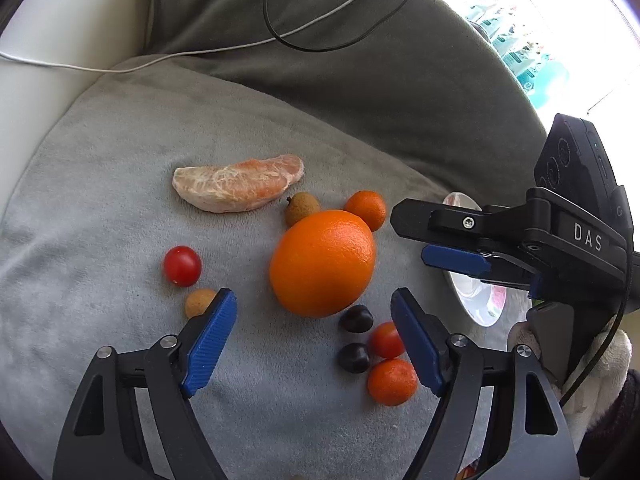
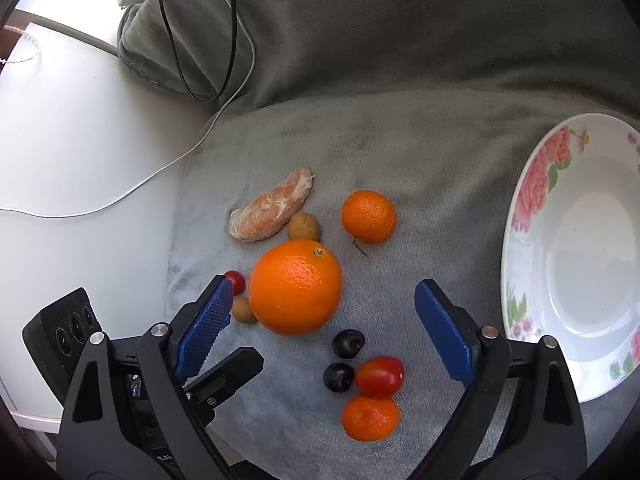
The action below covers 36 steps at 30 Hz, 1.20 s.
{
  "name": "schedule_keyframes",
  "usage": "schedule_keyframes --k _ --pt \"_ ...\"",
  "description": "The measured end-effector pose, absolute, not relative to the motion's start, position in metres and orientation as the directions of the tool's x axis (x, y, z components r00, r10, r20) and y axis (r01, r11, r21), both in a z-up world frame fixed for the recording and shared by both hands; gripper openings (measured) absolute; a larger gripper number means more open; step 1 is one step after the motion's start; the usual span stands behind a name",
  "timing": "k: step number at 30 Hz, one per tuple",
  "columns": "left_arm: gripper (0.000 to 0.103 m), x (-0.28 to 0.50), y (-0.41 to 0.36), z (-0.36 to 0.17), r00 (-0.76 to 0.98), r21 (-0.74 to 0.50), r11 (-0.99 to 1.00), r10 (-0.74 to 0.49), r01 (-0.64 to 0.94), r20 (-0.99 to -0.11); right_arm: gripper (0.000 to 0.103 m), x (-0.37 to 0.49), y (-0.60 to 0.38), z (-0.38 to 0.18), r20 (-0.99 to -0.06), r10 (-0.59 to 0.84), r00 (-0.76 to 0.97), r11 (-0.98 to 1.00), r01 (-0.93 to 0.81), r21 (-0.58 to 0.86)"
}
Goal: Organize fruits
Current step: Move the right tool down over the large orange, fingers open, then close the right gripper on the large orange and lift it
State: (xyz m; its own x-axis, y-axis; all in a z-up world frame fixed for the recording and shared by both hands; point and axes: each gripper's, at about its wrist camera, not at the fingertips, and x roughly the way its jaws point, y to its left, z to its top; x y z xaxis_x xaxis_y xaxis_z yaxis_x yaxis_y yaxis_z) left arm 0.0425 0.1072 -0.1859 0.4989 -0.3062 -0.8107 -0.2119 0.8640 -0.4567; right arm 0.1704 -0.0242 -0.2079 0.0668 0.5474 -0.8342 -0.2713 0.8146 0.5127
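Ten pieces of fruit lie loose on the light grey plush blanket (image 2: 400,152). The big orange (image 2: 295,287) sits in the middle, its stem scar turned up and toward the far side. Behind it the peeled citrus segment (image 2: 272,205) lies flat, its long axis running from near-left to far-right in the right wrist view, and a brown longan (image 2: 304,226) sits just beside both. A mandarin (image 2: 368,216) sits apart to the right. Two dark cherries (image 2: 348,343), a red cherry tomato (image 2: 379,376) and a second mandarin (image 2: 370,417) cluster in front. The floral plate (image 2: 532,184) rests at the right, bare of fruit. The left gripper (image 1: 314,336) and right gripper (image 2: 322,320) both hover with jaws spread wide, holding nothing.
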Motion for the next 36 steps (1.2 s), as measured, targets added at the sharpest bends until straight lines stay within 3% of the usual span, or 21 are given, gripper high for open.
schedule_keyframes --k 14,16,23,36 --pt "0.071 0.062 0.103 -0.202 0.474 -0.479 0.856 -0.346 -0.193 -0.809 0.084 0.177 0.007 -0.233 -0.825 0.565 -0.012 0.795 -0.261 0.548" --pt "0.065 0.062 0.105 -0.205 0.468 -0.484 0.855 -0.355 -0.189 -0.809 0.083 0.177 0.009 -0.236 -0.823 0.567 -0.020 0.793 -0.257 0.552" --pt "0.062 0.063 0.107 -0.207 0.466 -0.511 0.841 -0.385 -0.179 -0.797 0.068 0.179 0.013 -0.244 -0.812 0.581 -0.048 0.783 -0.240 0.574" --pt "0.061 0.058 0.105 -0.192 0.476 -0.503 0.846 -0.374 -0.177 -0.796 0.067 0.174 0.013 -0.237 -0.813 0.582 -0.033 0.784 -0.244 0.571"
